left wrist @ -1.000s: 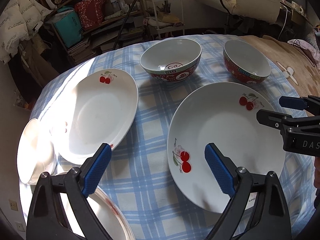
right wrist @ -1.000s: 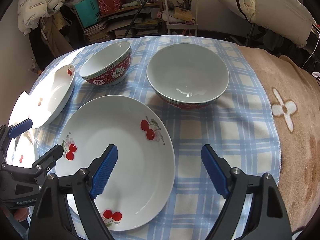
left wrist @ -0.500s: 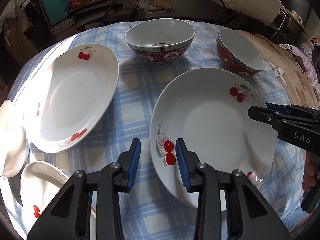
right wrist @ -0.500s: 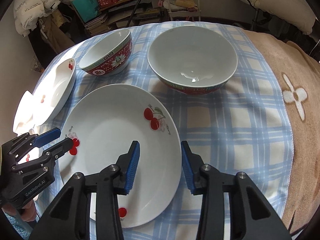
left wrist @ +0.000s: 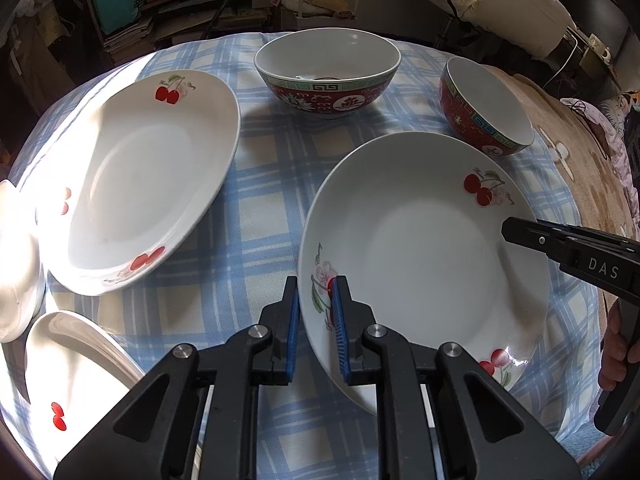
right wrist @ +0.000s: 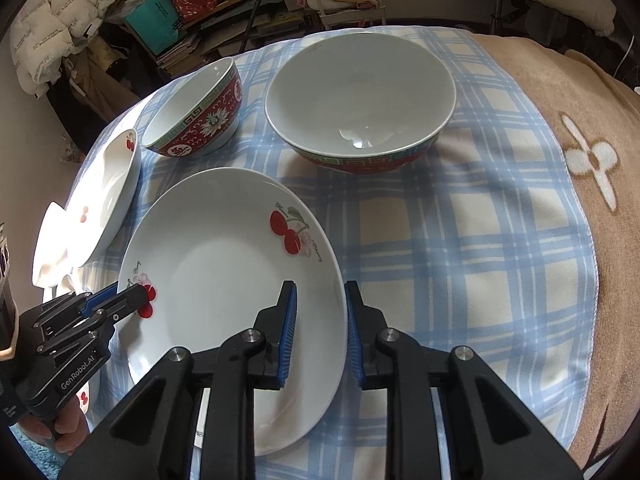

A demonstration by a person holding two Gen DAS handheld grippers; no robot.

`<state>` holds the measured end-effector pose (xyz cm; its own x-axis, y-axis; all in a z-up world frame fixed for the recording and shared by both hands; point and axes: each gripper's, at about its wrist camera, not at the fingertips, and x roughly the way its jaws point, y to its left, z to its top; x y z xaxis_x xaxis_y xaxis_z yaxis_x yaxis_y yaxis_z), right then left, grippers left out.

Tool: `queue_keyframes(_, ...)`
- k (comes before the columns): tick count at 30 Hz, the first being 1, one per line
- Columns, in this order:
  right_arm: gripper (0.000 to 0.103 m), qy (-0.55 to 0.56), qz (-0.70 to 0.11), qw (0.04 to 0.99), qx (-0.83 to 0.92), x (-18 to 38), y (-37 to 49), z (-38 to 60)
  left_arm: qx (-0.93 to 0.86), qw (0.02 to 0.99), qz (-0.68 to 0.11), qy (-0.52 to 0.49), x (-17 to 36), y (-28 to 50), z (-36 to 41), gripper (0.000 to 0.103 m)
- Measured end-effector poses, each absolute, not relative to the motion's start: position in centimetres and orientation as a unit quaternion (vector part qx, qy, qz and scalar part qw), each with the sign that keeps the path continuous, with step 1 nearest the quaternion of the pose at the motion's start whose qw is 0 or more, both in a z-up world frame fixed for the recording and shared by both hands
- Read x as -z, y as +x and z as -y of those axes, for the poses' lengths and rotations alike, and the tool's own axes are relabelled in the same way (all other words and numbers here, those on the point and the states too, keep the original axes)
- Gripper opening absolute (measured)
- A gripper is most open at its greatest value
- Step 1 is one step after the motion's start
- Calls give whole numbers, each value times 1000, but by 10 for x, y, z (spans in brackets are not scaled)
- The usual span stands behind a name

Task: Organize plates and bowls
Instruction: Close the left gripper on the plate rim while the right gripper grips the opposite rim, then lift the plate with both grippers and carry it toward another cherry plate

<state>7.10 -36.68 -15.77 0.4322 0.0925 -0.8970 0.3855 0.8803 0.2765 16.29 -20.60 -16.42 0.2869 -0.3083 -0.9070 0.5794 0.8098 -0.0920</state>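
We are near the start, by our reading: every dish lies apart on the blue-and-cream checked cloth (left wrist: pixel 264 216), nothing stacked.

From the left, two small glossy white dishes (left wrist: pixel 16 264) sit in glare at the table's edge. Next lies a deep oval white cherry-printed plate (left wrist: pixel 132 184), then a large red-patterned ceramic bowl (left wrist: pixel 328 76) at the back and a smaller matching red bowl (left wrist: pixel 486 112) to its right.

The round white glazed plate with cherry decals (left wrist: pixel 420 256) lies nearest us in the middle. Our left gripper (left wrist: pixel 314 320) is closing its ribbed blue pads over that plate's left rim; the rim is between them, but we cannot tell whether they bite yet. Our right gripper (right wrist: pixel 320 328) is closing likewise over the opposite rim, with gaps showing beside both pads.

The lifting and all the stacking remain.
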Motion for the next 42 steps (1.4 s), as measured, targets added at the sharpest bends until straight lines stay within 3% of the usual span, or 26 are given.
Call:
queue_keyframes(33, 21, 230, -551, 797, 93, 143, 30, 344, 261, 789, -534, 157, 142, 98, 181, 16)
queue_keyframes(42, 20, 210, -596, 772, 71, 162, 32, 319, 237, 784, -547, 175, 158, 91, 168, 17)
